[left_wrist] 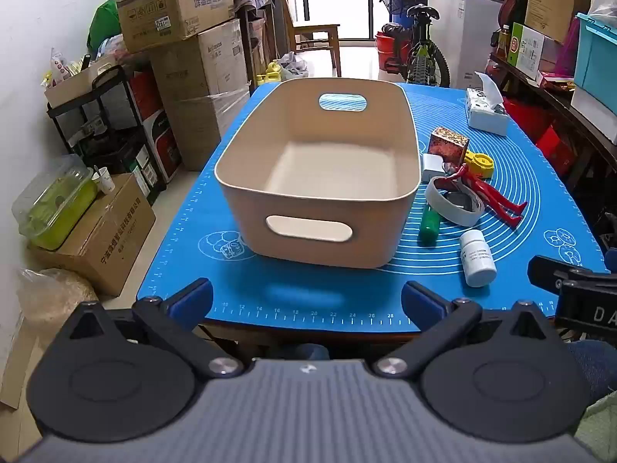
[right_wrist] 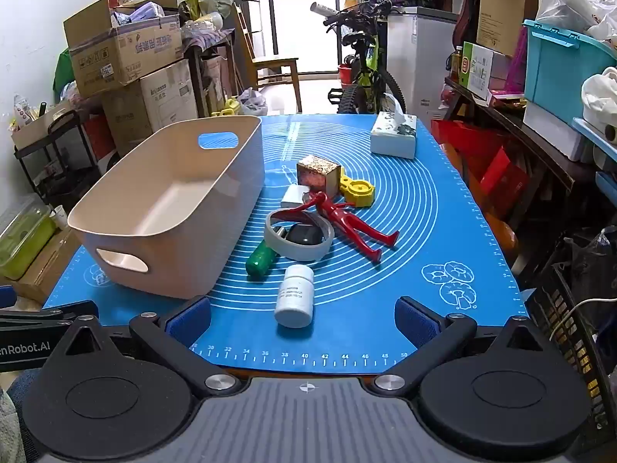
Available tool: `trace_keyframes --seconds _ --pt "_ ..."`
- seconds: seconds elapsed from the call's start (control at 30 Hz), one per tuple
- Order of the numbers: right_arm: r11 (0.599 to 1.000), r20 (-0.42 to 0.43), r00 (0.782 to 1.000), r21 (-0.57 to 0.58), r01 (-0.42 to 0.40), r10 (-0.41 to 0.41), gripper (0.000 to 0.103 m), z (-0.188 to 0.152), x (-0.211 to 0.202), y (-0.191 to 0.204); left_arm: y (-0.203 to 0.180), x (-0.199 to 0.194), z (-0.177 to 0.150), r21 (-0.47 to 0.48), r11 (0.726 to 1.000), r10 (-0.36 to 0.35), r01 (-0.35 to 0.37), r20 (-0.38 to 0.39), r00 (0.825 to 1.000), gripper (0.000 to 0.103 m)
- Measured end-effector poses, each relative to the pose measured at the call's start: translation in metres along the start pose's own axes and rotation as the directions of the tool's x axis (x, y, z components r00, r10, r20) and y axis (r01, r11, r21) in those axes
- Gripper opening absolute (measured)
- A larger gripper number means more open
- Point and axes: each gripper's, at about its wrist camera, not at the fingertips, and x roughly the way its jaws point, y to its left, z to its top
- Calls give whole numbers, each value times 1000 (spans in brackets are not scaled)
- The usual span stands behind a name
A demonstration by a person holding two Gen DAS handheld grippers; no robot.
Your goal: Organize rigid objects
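An empty beige bin [left_wrist: 246, 142] [right_wrist: 127, 193] stands on the left of the blue mat [left_wrist: 308, 301] [right_wrist: 443, 231]. To its right lie a white pill bottle [left_wrist: 477, 257] [right_wrist: 295, 295], a green-handled tool [left_wrist: 430, 225] [right_wrist: 260, 259], a tape roll [left_wrist: 455, 202] [right_wrist: 299, 237] around a dark object, a red figure [left_wrist: 488, 193] [right_wrist: 347, 220], a yellow part [left_wrist: 480, 165] [right_wrist: 358, 191], a patterned box [left_wrist: 449, 144] [right_wrist: 318, 173] and a small white block [left_wrist: 432, 167] [right_wrist: 293, 196]. My left gripper [left_wrist: 306, 303] is open in front of the bin. My right gripper [right_wrist: 302, 318] is open just short of the pill bottle.
A tissue box [left_wrist: 486, 110] [right_wrist: 395, 135] sits at the mat's far right. Stacked cardboard boxes [left_wrist: 185, 38] and a black shelf [left_wrist: 112, 127] stand left of the table. A bicycle [right_wrist: 366, 73] is behind it. Cluttered shelves with a teal crate [right_wrist: 559, 69] line the right.
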Motion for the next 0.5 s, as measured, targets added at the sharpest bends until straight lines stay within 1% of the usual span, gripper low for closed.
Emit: trace_keyframes --seconds 0.5 --pt "1000 -3 1000 -1 0 0 101 0 0 1 1 0 0 1 1000 1 -1 1 1000 103"
